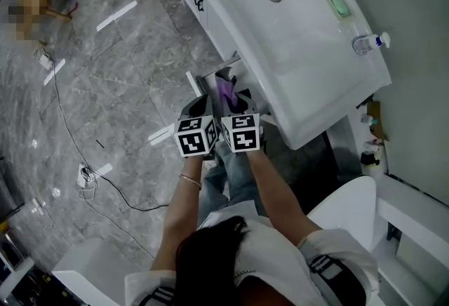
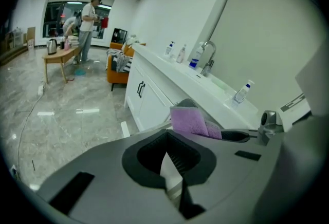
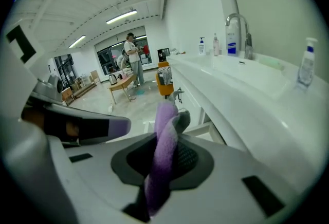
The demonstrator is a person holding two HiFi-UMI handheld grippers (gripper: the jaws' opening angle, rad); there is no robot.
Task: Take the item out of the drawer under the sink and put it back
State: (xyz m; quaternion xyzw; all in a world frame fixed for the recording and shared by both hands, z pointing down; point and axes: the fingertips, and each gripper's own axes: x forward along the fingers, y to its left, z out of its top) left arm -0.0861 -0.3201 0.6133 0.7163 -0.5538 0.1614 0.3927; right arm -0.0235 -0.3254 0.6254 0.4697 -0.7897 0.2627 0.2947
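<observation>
One step of two done | right claw [image 3: 169, 160] clenched on cloth [image 3: 163, 128], held above open drawer [image 1: 210, 77] under sink [image 1: 280, 38] | left claw [image 2: 172, 166] slightly parted, empty | return remains

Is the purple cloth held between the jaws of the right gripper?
Yes, the jaws of the right gripper press on the purple cloth.

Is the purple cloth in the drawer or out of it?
Out: the right gripper is shut on the purple cloth, holding it up outside the open drawer.
</observation>
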